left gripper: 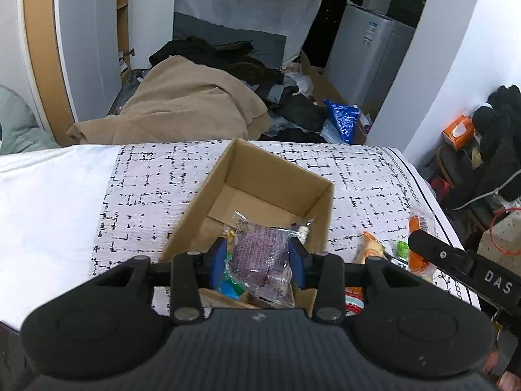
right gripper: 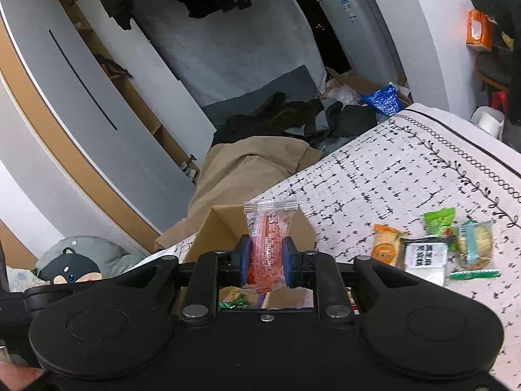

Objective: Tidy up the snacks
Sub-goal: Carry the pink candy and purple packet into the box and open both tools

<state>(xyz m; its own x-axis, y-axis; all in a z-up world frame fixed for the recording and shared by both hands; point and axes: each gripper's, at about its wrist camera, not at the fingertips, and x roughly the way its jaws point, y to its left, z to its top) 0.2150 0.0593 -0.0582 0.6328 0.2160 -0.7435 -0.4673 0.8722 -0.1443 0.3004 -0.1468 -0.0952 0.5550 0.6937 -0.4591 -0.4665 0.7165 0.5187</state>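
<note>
Mid-way through loading snacks into the cardboard box point(left gripper: 247, 189), by the look of it, with both hands carrying at once. Left hand-held gripper point(left gripper: 258, 262) clenched on a purple packet point(left gripper: 260, 254), poised over the open box, where a few wrapped snacks already lie at the near end. Right hand-held gripper point(right gripper: 266, 260) clamped tight on a red packet point(right gripper: 267, 244) standing upright between the blue pads, with the box's far corner just behind it, at about 12 o'clock of the jaws. Box resting on the patterned bed cover point(left gripper: 146, 189), not on any counter. More still to collect: an orange packet point(right gripper: 386, 247), a white packet point(right gripper: 425, 257), a green packet point(right gripper: 439, 220) and a biscuit pack point(right gripper: 475, 244), clustered on the cover at roughly 3 o'clock of the right gripper, well apart from the box. Next move probably calling for each packet to be brought fully inside the box walls, lowered, then let go, one gripper after the other to avoid a clash over the narrow opening; then a return to the cluster for the rest.
</note>
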